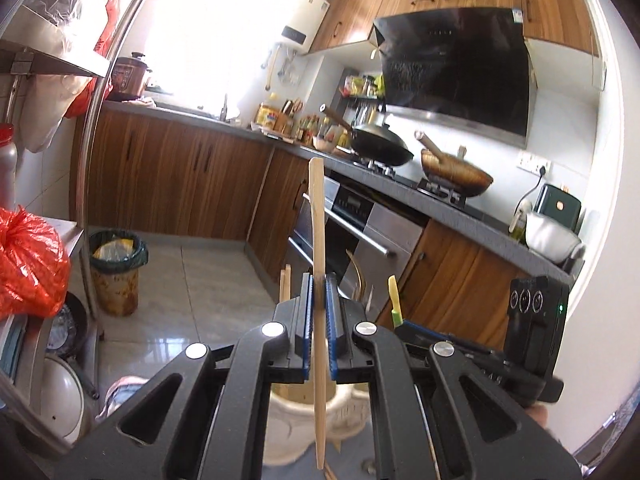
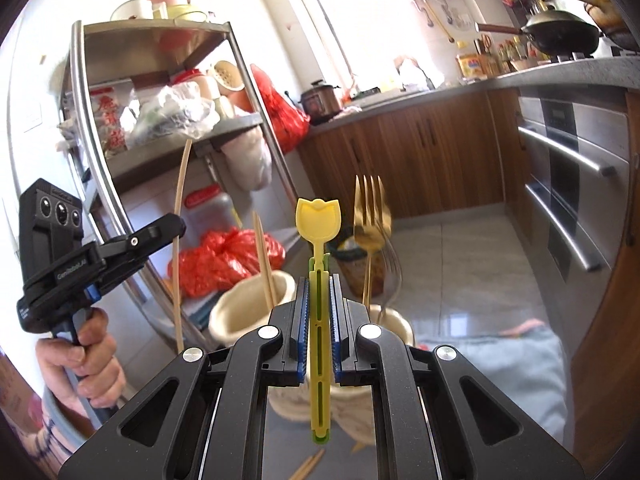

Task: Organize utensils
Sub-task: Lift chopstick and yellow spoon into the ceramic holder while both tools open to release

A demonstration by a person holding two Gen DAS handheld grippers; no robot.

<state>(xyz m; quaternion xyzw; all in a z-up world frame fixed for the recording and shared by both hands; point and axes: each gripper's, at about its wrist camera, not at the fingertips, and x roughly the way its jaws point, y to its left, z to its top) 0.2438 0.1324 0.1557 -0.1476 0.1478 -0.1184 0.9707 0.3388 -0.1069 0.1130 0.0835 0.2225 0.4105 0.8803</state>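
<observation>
Hidden, cut off or unreadable:

- Wooden stick (image 1: pixel 319 280): lower end blurred; the part between the left gripper's (image 1: pixel 319 286) pads is hidden.
- Cream utensil holder (image 1: pixel 348 412): mostly covered by gripper linkage in the left wrist view; its base is unseen.
- Yellow tulip-shaped utensil (image 2: pixel 319 240): sides of its handle are covered by the right gripper's (image 2: pixel 319 286) pads.
- Gold fork (image 2: pixel 372 216): motion-blurred; lower handle hidden behind the right gripper.
- A second, silvery fork (image 2: pixel 394 276): blurred and partly masked.
- Person's hand (image 2: pixel 86 360): wrist cut off at the left edge.
- Bottles and jars (image 1: pixel 316 128) on the far counter: too small to identify.
</observation>
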